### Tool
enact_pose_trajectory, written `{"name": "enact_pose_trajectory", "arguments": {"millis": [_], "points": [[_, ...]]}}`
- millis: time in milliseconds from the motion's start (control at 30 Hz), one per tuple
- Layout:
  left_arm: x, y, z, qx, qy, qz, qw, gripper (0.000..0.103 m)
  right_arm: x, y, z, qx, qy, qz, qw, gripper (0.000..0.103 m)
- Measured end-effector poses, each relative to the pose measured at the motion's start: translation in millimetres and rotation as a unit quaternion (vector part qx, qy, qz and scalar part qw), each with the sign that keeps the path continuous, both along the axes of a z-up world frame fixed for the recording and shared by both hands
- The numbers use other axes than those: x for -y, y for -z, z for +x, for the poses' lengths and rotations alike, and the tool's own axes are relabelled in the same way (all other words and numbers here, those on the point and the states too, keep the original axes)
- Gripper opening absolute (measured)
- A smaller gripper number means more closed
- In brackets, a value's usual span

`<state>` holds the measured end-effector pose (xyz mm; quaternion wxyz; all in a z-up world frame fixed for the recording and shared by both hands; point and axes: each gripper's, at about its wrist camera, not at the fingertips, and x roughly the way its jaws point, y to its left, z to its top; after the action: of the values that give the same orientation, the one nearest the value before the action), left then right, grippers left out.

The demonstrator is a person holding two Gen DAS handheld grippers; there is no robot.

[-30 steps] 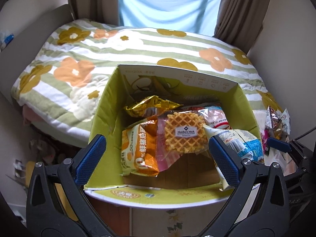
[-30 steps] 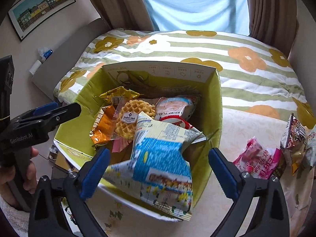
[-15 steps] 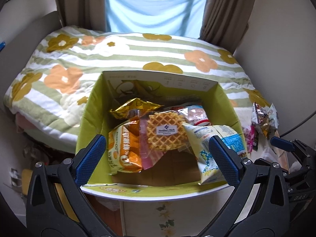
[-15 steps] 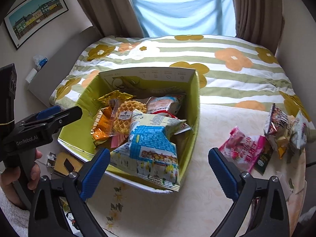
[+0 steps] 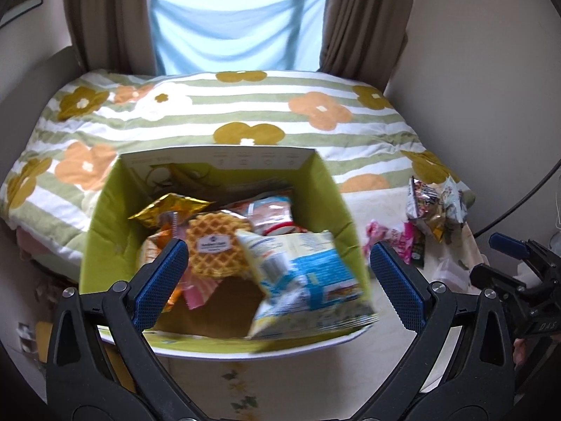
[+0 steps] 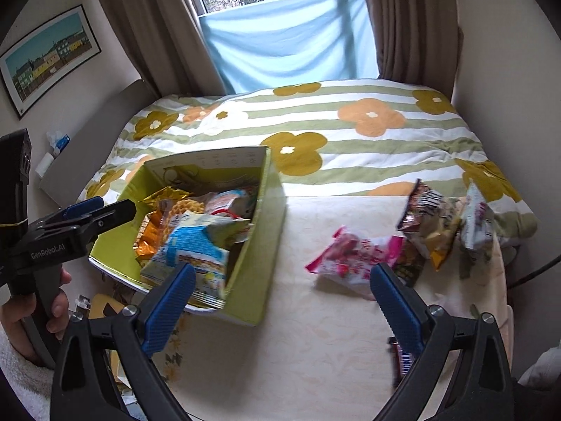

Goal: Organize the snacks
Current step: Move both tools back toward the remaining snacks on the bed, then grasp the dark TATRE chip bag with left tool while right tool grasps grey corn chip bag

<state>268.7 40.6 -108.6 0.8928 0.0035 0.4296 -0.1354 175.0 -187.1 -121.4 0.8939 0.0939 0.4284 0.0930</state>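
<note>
Clearly you hold both the left gripper (image 5: 277, 273) and right gripper (image 6: 282, 301) spread wide and empty, since the blue-and-white crinkly snack bag (image 5: 308, 280) already leans inside the green cardboard box (image 6: 252, 280), while the pink foil packet (image 6: 354, 256) waits on the table right of that box.

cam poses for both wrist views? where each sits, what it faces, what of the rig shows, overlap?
Left wrist: sits on the left gripper, facing the green box of snacks and the bed beyond; its open blue fingers show.
Right wrist: sits on the right gripper, over the table, facing the pink packet; a hand shows.
Shared: box, blue-and-white bag, bed, window.
</note>
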Motion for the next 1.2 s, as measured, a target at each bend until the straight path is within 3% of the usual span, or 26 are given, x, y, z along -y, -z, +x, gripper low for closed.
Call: {"name": "enact_pose_trajectory", "arguments": {"millis": [333,533,667,867,1200], "points": [[143.7,12.1,-4.6,-0.019,0.066,0.011,0.9976,0.103,126.9,-5.0,-13.7,0.029,0.012,-0.080,0.996,0.099],[223.5,35.5,-0.7,-0.047,0.099,0.027,0.9936,0.103,181.9,21.5,-5.5,0.043,-0.043,-0.150,0.987,0.099],[264.0,55.7,8.3,-0.066,0.122,0.046,0.9893,0.103,214.1,44.6,7.5,0.035,-0.067,-0.139,0.987,0.099],[315.9,103.5,28.0,-0.096,0.153,0.092,0.9792,0.103,236.6,80.1,28.3,0.018,-0.098,-0.162,0.982,0.099],[355.2,154.4,74.3,-0.113,0.186,0.144,0.9654,0.103,241.5,129.0,65.1,0.000,-0.166,-0.204,0.965,0.099]]}}
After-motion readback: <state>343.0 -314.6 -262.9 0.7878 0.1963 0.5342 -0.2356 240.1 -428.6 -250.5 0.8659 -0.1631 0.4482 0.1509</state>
